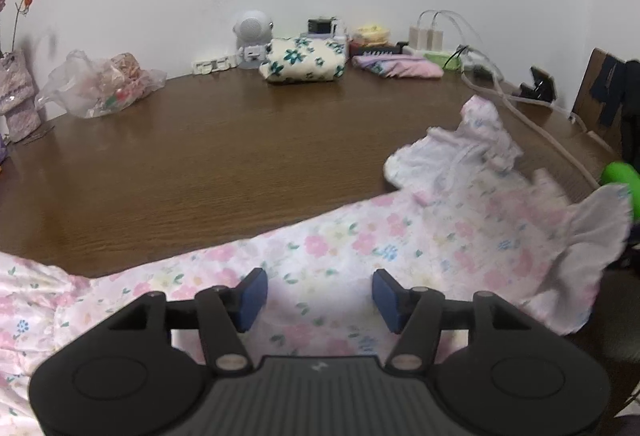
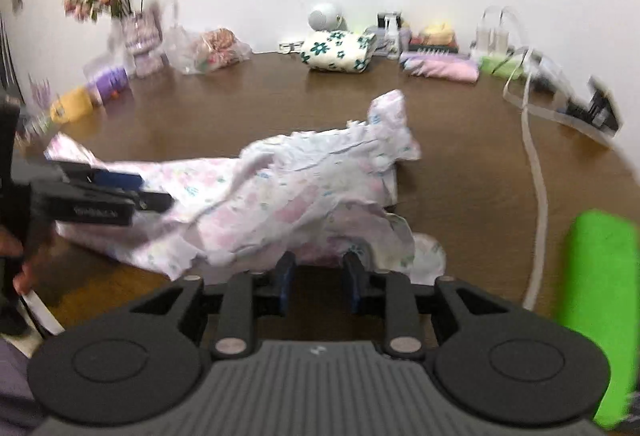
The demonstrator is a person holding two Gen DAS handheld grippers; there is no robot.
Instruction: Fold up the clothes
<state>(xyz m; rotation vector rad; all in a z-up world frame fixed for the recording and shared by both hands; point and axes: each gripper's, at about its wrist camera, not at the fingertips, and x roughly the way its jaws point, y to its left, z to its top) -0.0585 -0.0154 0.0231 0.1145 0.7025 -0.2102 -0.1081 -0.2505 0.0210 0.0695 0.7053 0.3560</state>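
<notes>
The pale floral garment (image 2: 288,192) lies crumpled across the near part of the counter (image 1: 208,156), a ruffled end heaped toward the far right and a long flat stretch running left under my left gripper (image 1: 320,296). It is spread loosely, with no clean fold lines that I can see.

My left fingers (image 1: 252,296) stand well apart above the cloth, holding nothing. In the right wrist view my right gripper (image 2: 320,286) sits at the garment's near edge with its fingers (image 2: 285,284) partly spread; cloth drapes over their tips, and I cannot tell whether any of it is caught between them.

I judge this as arranging or gathering the garment for a fold. The next move calls for a sure hold on two matching edges or corners, then lifting evenly so the thin fabric doesn't bunch.

Much is unclear: the right view is blurred, the garment's near hem is hidden behind my grippers, and its left end runs out of frame. Two folded pieces, a flowered cream bundle (image 1: 302,60) and a pink one (image 1: 400,68), sit at the far edge by the wall.
</notes>
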